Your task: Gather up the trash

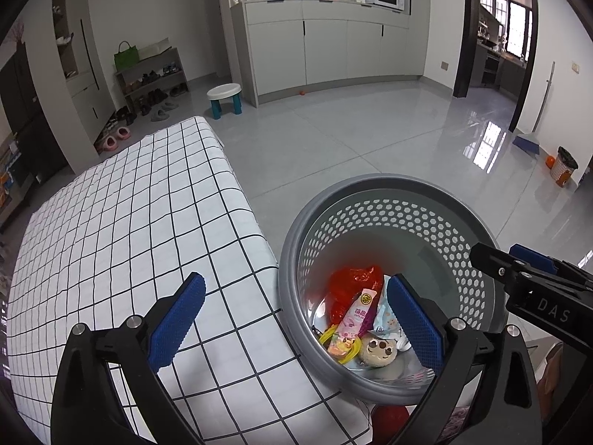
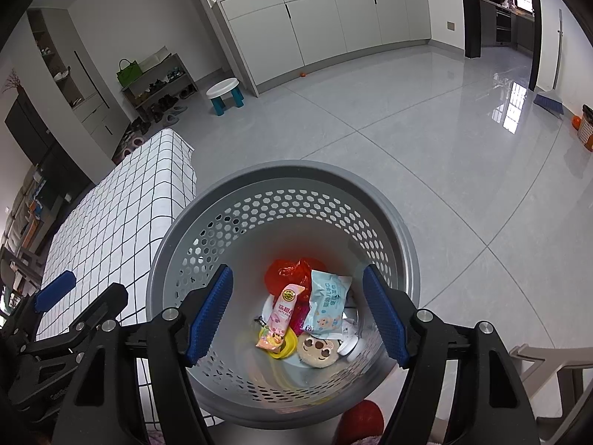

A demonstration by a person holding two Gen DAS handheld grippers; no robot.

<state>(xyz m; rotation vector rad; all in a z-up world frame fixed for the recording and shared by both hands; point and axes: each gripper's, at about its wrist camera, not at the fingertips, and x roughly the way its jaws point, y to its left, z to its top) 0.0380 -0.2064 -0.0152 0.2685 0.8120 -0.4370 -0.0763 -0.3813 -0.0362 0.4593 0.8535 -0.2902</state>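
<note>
Right wrist view shows the right hand-held gripper [image 2: 296, 315] wide open and empty above the grey basket [image 2: 229, 181], where the wrappers [image 2: 326, 302] already lie, so any next piece should be released well inside its rim; the left hand-held gripper [image 1: 296, 319], beside the basket over the checked desk [image 1: 129, 222], is also open and empty.

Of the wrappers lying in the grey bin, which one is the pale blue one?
The pale blue packet with a cartoon baby face, right of the pink wrapper in the right wrist view. The red bag lies behind both in the bin.
</note>
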